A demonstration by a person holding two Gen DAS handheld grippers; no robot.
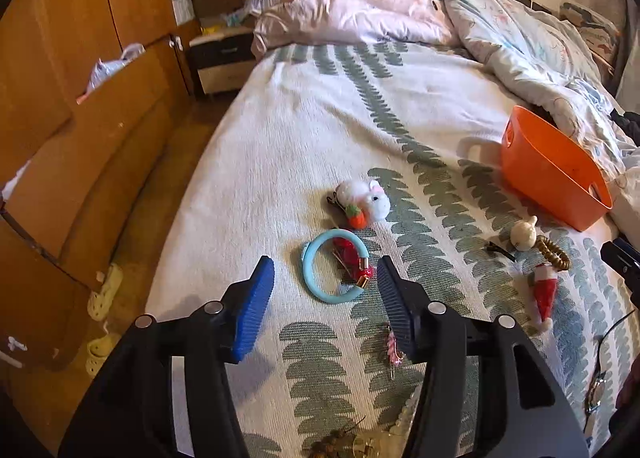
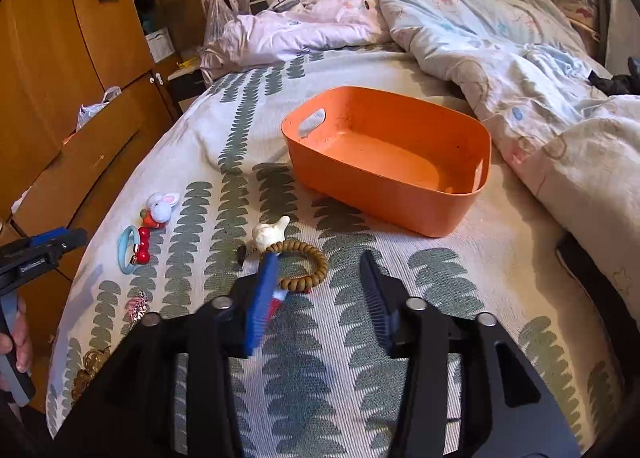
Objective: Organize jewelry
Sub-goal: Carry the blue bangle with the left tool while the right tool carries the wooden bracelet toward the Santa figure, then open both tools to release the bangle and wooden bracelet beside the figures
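An orange basket (image 2: 384, 178) stands empty on the bed; it also shows in the left wrist view (image 1: 552, 174). My left gripper (image 1: 326, 278) is open, its fingers on either side of a light blue bracelet (image 1: 316, 282) with a red bow clip (image 1: 354, 258), just above them. A white bunny clip (image 1: 366, 200) lies beyond. My right gripper (image 2: 320, 278) is open and empty above a brown bead bracelet (image 2: 306, 264). A white garlic-shaped piece (image 2: 268, 234) lies beside it. A red Santa-hat clip (image 1: 544, 292) lies to the right in the left wrist view.
A pink clip (image 1: 394, 350) and gold jewelry (image 1: 352, 444) lie near the bed's front. A watch (image 1: 596, 390) lies at the right. A rumpled duvet (image 2: 500, 50) fills the far right. Wooden wardrobe (image 1: 60, 118) and floor run along the left.
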